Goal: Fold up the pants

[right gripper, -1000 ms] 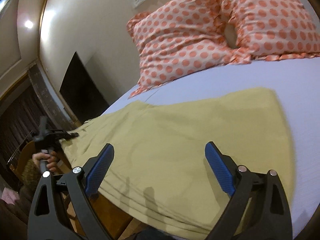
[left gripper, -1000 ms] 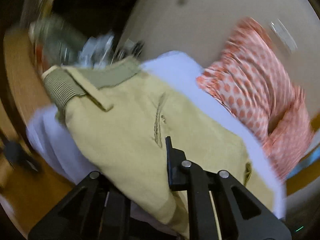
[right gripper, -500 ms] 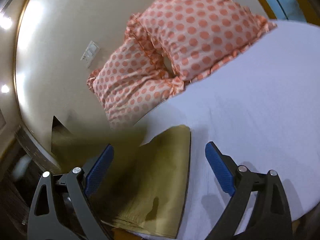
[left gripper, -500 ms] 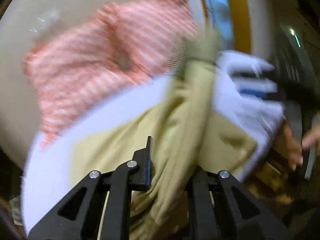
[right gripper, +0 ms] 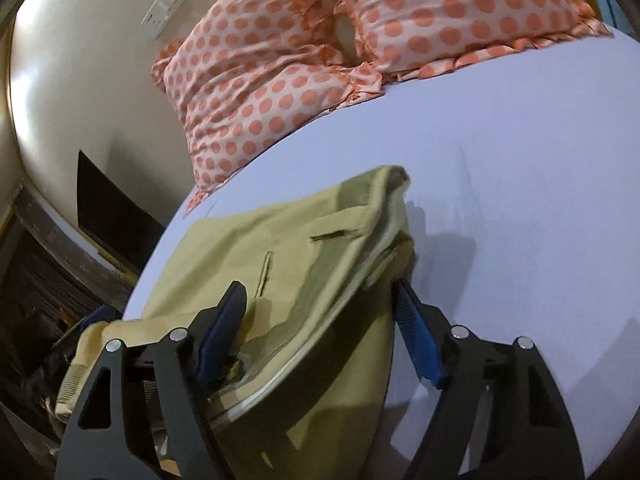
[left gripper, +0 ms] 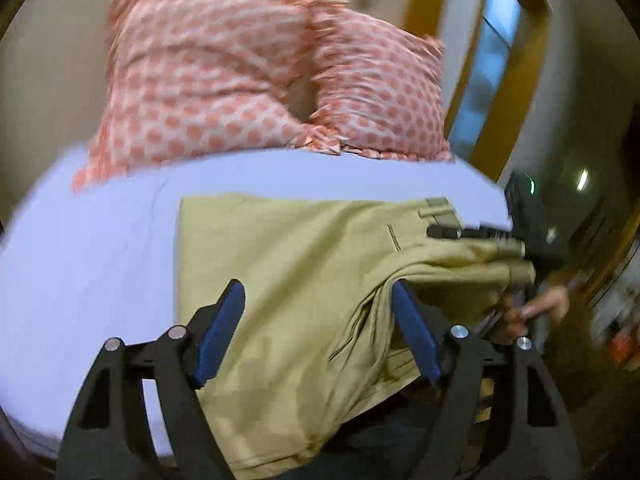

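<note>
Khaki pants (left gripper: 288,264) lie folded over on the pale lilac bed sheet (left gripper: 88,248), with the waistband and a belt loop toward the right. My left gripper (left gripper: 320,320) is open over the pants, with cloth between its blue pads but not pinched. In the right wrist view the pants (right gripper: 256,248) lie at the bed's near left edge, waistband bunched and lifted. My right gripper (right gripper: 320,320) is open, with the waistband lying between its fingers. The right gripper's black body (left gripper: 532,220) and a hand show at the right of the left wrist view.
Two pink pillows with orange dots (left gripper: 256,76) lean at the head of the bed, also in the right wrist view (right gripper: 360,40). A cream wall with a switch plate (right gripper: 165,2) is behind. A yellow-framed window (left gripper: 488,76) is at the right. The bed edge (right gripper: 160,256) drops to dark floor on the left.
My left gripper carried the waistband across over the pant legs and has opened, leaving the pants folded over. My right gripper, open throughout, has come down around the waistband.
</note>
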Tool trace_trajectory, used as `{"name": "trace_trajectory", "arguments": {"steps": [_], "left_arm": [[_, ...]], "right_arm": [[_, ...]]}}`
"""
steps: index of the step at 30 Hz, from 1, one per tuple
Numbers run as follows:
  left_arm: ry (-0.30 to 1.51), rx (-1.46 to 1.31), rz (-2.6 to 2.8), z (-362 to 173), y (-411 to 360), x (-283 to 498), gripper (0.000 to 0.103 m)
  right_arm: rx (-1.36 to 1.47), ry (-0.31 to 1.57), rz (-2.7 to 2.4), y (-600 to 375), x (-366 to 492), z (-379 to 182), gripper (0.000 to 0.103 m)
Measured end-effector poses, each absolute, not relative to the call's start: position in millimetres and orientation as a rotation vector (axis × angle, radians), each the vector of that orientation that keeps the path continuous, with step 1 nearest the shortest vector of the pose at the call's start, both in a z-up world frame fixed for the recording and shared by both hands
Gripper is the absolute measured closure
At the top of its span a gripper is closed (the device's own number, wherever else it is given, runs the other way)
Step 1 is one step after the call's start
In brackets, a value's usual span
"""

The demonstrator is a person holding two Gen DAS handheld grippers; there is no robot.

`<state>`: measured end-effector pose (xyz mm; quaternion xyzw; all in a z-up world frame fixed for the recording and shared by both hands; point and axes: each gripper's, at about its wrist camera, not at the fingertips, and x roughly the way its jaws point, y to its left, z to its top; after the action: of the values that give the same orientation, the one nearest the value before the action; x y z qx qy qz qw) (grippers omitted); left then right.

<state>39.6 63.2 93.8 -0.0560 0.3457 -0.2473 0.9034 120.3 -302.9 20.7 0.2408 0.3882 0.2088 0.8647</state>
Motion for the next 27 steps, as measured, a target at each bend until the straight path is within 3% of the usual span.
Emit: {"name": "trace_trajectory", "arguments": {"steps": [3, 6, 14, 16, 17, 18, 19, 21, 23, 27], "left_arm": [[0.681, -0.231, -0.534, 97, 95, 39, 0.03], [0.616, -0.175, -0.422, 107, 105, 33, 0.021], [0.946, -0.045, -0.357, 58, 74, 117, 0.021], [1.012, -0.088, -0.422, 45, 71, 129, 0.023], [1.03, -0.106, -0.44, 40, 72, 133, 0.024], [1.019, -0.111, -0.451, 40, 73, 135, 0.027], [1.031, -0.101, -0.454, 40, 73, 136, 0.036], [1.055, -0.096, -0.469, 40, 73, 141, 0.072], [1.075, -0.103, -0.459, 40, 78, 149, 0.087], [1.022, -0.064, -0.454, 60, 69, 167, 0.093]], "right_arm": [[0.522, 0.819, 0.447, -308, 122, 17, 0.037], [0.504, 0.816, 0.45, -308, 121, 17, 0.037], [0.503, 0.877, 0.553, -311, 132, 16, 0.037], [0.501, 0.898, 0.586, -312, 134, 16, 0.048], [0.516, 0.923, 0.609, -314, 137, 11, 0.068], [0.542, 0.935, 0.631, -315, 139, 8, 0.08], [0.61, 0.941, 0.683, -318, 140, 2, 0.083], [0.656, 0.954, 0.71, -319, 143, 1, 0.086], [0.637, 0.935, 0.719, -316, 145, 11, 0.088], [0.567, 0.826, 0.732, -306, 164, 56, 0.09]]}}
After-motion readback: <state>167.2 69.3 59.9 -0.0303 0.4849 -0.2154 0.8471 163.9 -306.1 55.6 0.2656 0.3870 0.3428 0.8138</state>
